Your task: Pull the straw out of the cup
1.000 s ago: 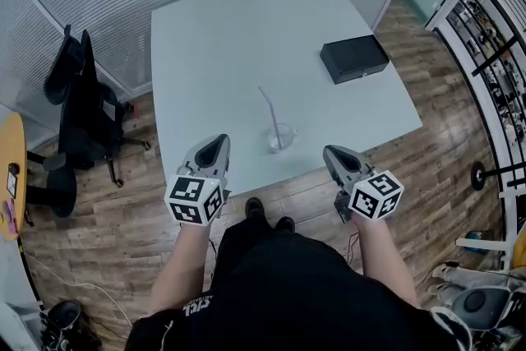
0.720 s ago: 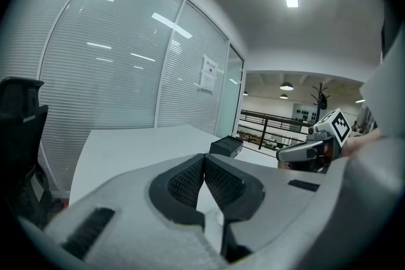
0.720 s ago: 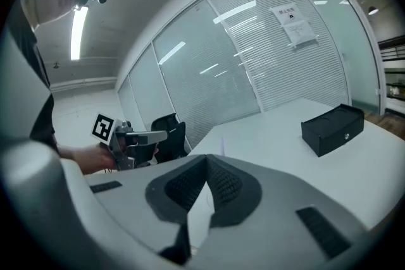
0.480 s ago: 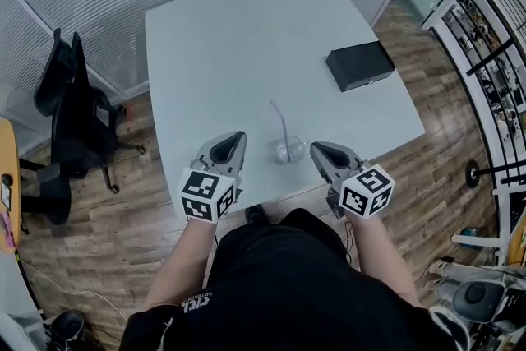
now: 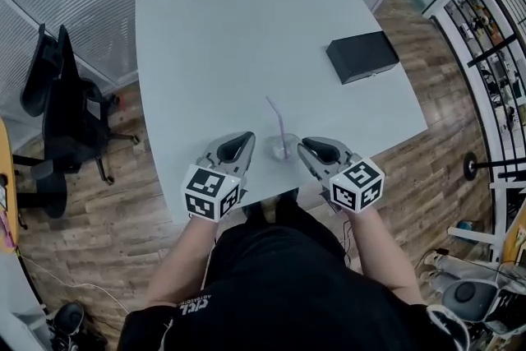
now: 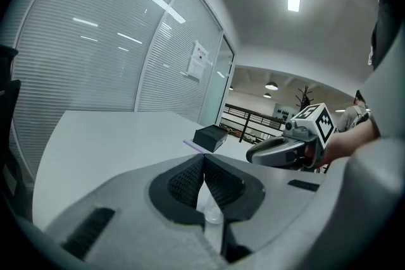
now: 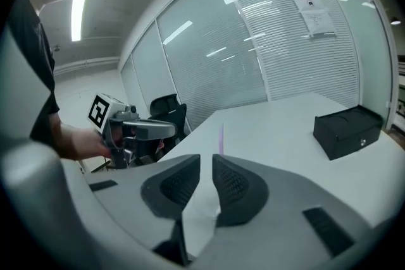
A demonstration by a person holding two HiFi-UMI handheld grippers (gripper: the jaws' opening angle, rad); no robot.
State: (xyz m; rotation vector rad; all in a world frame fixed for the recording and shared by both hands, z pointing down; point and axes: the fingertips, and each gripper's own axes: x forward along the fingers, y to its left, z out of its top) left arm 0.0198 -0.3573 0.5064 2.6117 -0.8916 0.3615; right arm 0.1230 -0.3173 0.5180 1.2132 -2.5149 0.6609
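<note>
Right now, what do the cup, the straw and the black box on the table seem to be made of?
The cup looks like clear, glossy plastic, perhaps glass: the table shows through it. The straw seems to be thin, smooth, pale purple plastic. The black box looks matte, of hard plastic or metal; I cannot tell which.

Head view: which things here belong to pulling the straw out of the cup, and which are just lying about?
For the job: cup; straw standing in it.
Just lying about: black box on the table; office chair on the floor.
</note>
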